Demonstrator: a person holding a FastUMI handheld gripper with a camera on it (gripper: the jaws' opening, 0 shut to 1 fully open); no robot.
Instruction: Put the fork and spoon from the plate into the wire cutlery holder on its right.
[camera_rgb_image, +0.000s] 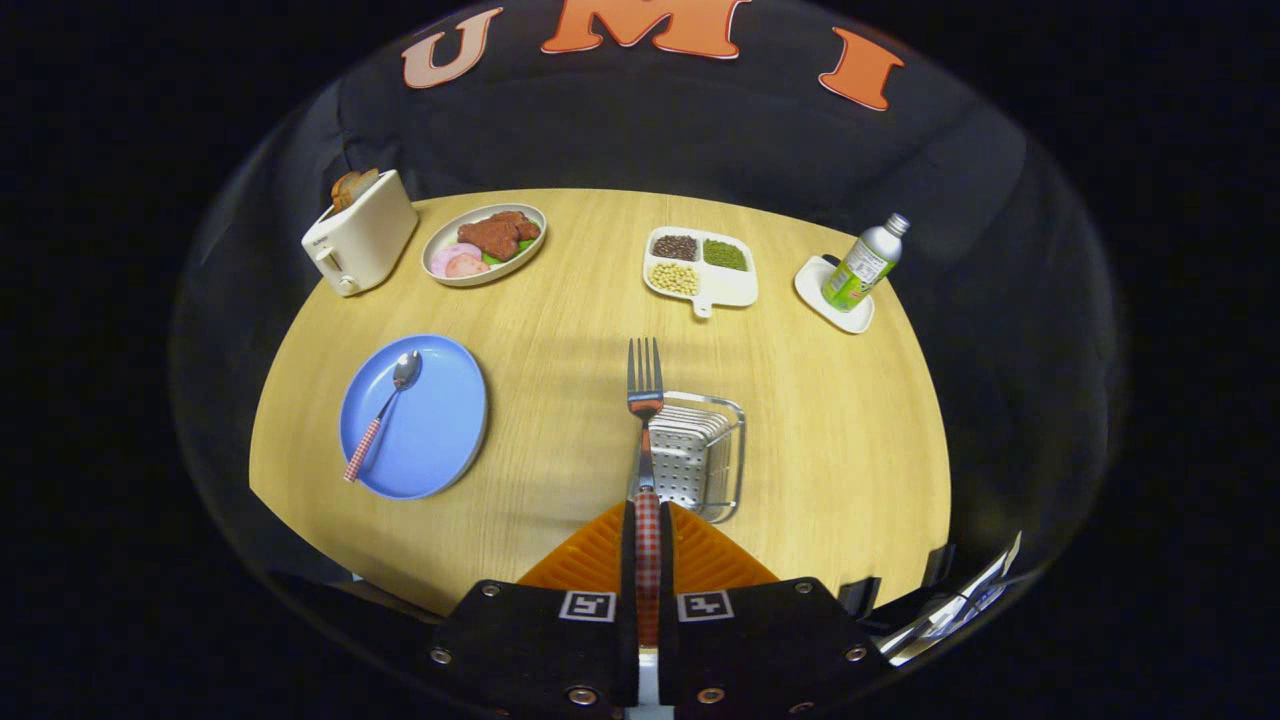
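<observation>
Over holder (700, 455): jaws clamp fork (645, 400); spoon (385, 410) on plate (440, 440).

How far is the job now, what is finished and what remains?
Nothing is in the wire cutlery holder yet. In hand: the gripper is shut on the fork, held above the holder's left edge, tines pointing forward. Left: lower the fork in, then fetch the spoon lying on the blue plate.
</observation>
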